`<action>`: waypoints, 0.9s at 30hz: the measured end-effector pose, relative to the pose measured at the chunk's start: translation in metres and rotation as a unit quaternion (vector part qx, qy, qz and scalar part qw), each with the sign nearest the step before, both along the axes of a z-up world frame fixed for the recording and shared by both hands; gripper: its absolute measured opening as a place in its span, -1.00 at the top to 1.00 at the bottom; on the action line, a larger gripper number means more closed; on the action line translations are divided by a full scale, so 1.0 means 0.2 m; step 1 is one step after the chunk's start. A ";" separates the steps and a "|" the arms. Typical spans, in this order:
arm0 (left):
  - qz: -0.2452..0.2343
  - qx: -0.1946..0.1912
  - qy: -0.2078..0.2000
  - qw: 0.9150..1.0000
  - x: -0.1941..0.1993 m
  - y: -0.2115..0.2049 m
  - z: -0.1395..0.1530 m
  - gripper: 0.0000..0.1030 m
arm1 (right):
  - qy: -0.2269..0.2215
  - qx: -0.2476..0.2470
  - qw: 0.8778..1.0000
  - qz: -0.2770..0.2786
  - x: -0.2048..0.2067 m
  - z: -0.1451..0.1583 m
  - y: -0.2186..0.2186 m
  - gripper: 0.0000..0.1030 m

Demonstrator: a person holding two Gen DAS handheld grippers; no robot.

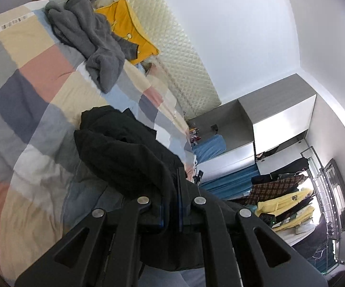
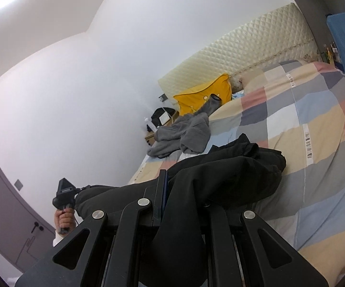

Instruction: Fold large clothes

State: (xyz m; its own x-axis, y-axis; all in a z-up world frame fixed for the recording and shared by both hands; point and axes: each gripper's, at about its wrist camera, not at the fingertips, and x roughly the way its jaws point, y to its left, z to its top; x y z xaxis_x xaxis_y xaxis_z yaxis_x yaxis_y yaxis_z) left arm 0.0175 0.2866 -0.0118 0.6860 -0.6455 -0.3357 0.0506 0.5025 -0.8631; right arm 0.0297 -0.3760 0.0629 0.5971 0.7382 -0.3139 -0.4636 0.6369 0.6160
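A large black garment hangs lifted over the checked bed cover. My left gripper is shut on one edge of it; the cloth bunches over the left finger. My right gripper is shut on another edge of the black garment, which drapes over the right finger and hides it. The left gripper, held by a hand, also shows in the right wrist view at lower left, with cloth stretched from it. The garment's far end rests on the bed cover.
A crumpled grey fleece garment lies on the bed near a yellow pillow and the quilted headboard. A wardrobe and a rack of hanging clothes stand beside the bed. A bedside table stands by the wall.
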 end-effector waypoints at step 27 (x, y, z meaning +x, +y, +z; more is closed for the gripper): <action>0.070 0.060 0.136 0.986 1.00 0.05 -0.06 0.99 | 0.240 0.056 0.961 -0.127 1.23 -0.63 -0.15 0.84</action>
